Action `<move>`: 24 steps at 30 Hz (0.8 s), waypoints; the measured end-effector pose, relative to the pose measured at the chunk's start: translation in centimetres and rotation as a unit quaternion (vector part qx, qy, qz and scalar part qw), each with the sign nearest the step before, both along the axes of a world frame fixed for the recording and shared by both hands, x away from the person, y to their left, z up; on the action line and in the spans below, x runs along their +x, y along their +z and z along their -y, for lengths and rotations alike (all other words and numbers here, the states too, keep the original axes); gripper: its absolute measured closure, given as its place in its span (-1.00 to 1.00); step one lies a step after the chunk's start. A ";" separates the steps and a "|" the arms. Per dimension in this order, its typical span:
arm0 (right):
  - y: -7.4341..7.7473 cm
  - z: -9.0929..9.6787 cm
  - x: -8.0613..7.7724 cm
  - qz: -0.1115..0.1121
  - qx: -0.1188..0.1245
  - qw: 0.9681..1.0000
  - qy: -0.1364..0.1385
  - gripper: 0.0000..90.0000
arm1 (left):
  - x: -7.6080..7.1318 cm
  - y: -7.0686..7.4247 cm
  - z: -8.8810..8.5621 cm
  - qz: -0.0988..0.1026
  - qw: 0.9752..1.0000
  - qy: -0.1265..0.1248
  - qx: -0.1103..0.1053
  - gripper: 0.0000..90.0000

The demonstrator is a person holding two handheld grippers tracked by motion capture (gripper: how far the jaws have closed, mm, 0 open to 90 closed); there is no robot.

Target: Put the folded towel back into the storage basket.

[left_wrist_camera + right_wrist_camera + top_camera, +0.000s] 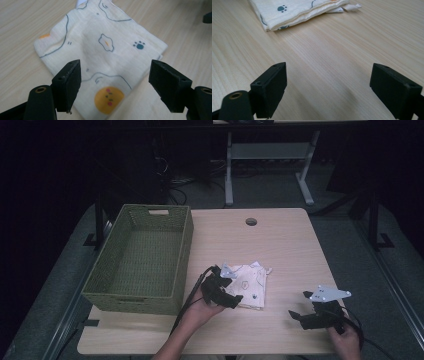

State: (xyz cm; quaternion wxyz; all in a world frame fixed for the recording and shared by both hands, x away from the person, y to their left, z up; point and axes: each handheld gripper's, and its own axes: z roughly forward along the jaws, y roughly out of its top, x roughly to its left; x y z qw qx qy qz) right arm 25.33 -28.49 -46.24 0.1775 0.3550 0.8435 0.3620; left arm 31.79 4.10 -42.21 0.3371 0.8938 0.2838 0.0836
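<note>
Now the left tool [113,82] hovers wide open over the folded cloth [105,52] lying mid-counter [280,245] beside the green basket [140,260]; the right tool [328,87], also open, sits well apart.

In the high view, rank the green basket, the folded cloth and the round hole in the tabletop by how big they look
1. green basket
2. folded cloth
3. round hole
</note>
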 end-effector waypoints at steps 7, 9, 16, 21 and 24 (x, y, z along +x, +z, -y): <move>0.0 0.0 0.0 0.000 0.000 1.000 0.003 -0.69 | 2.0 -0.6 2.2 -0.006 1.000 -0.004 0.028 -0.33; 0.0 0.0 0.0 0.001 0.000 1.000 0.003 -0.69 | 2.2 -0.7 2.4 -0.009 0.999 -0.002 0.033 -0.33; 0.0 0.0 0.0 0.002 0.001 1.000 0.006 -0.69 | 4.0 -1.4 3.7 -0.011 0.998 0.017 0.060 -0.27; 0.1 0.0 0.0 0.002 0.003 1.000 0.005 -0.69 | 4.6 -2.0 4.3 -0.021 0.997 0.027 0.071 -0.22; 0.1 0.0 0.0 0.003 0.004 1.000 0.006 -0.69 | 4.8 -2.4 4.8 -0.027 0.994 0.043 0.094 -0.22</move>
